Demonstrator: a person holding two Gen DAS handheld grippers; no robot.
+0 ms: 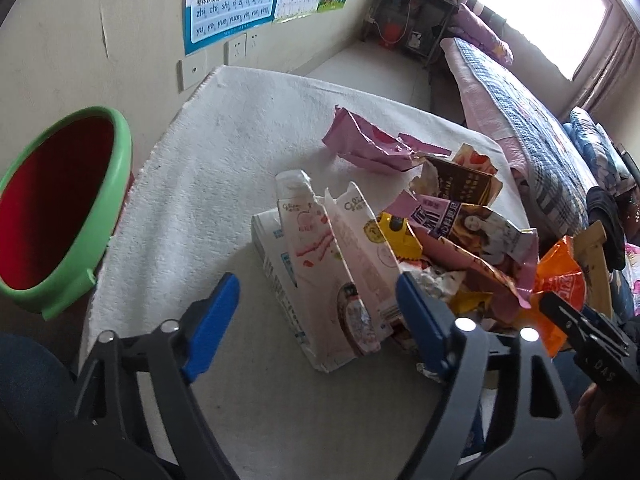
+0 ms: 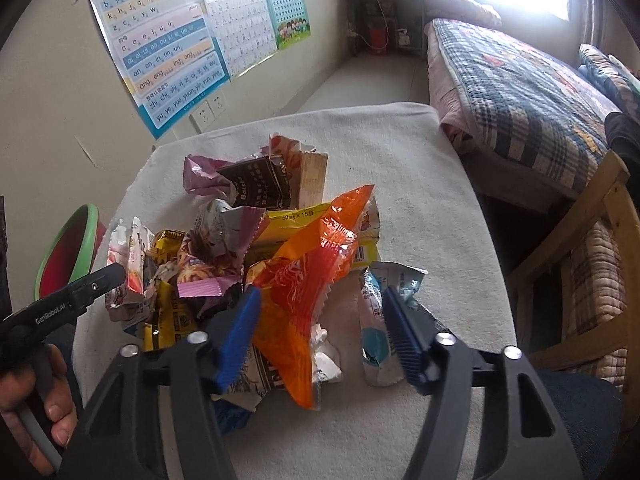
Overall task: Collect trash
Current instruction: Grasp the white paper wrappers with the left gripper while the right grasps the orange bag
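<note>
A pile of trash lies on a white cloth-covered table [image 1: 208, 168]: a pink-and-white carton [image 1: 332, 264], a pink wrapper [image 1: 368, 144], a brown packet [image 1: 460, 180] and an orange wrapper [image 1: 560, 276]. My left gripper [image 1: 316, 300] is open, its blue fingers on either side of the pink-and-white carton. In the right wrist view my right gripper [image 2: 320, 320] is open around the orange wrapper [image 2: 316, 280], with a blue-and-white wrapper [image 2: 376, 320] by its right finger. A red bin with a green rim [image 1: 60, 208] stands left of the table.
The bin also shows at the left in the right wrist view [image 2: 68, 252]. A bed with a plaid quilt [image 2: 520, 92] lies to the right. A wooden chair [image 2: 580, 264] stands beside the table. Posters [image 2: 160, 52] hang on the wall behind.
</note>
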